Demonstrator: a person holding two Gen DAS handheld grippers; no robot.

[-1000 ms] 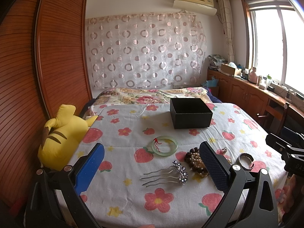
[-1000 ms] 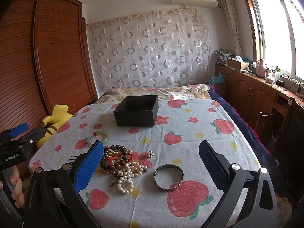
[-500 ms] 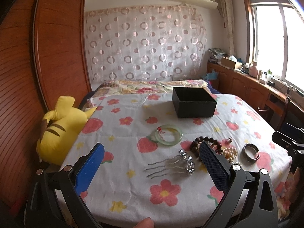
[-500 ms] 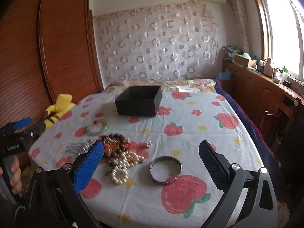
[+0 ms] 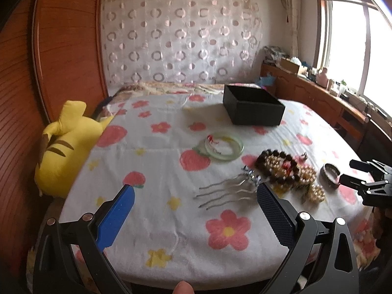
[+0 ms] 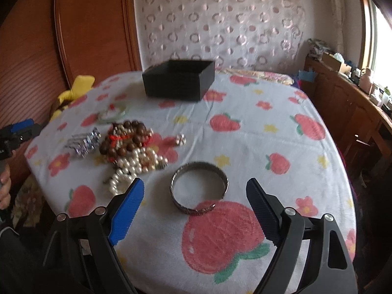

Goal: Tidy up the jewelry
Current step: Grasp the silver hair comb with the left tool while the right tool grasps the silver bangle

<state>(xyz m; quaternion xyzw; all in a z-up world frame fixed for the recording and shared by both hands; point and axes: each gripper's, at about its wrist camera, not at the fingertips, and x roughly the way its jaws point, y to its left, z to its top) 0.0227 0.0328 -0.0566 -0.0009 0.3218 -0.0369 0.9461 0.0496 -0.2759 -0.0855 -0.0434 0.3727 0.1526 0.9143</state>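
so we see the metal bangle flat on the bed, lying between our right gripper jaws, which stand wide and hold nothing. pearls and wooden beads are heaped just left of it, hair comb near our left gripper, jaws wide too. black box sits well behind.

Black box, pale-green bangle
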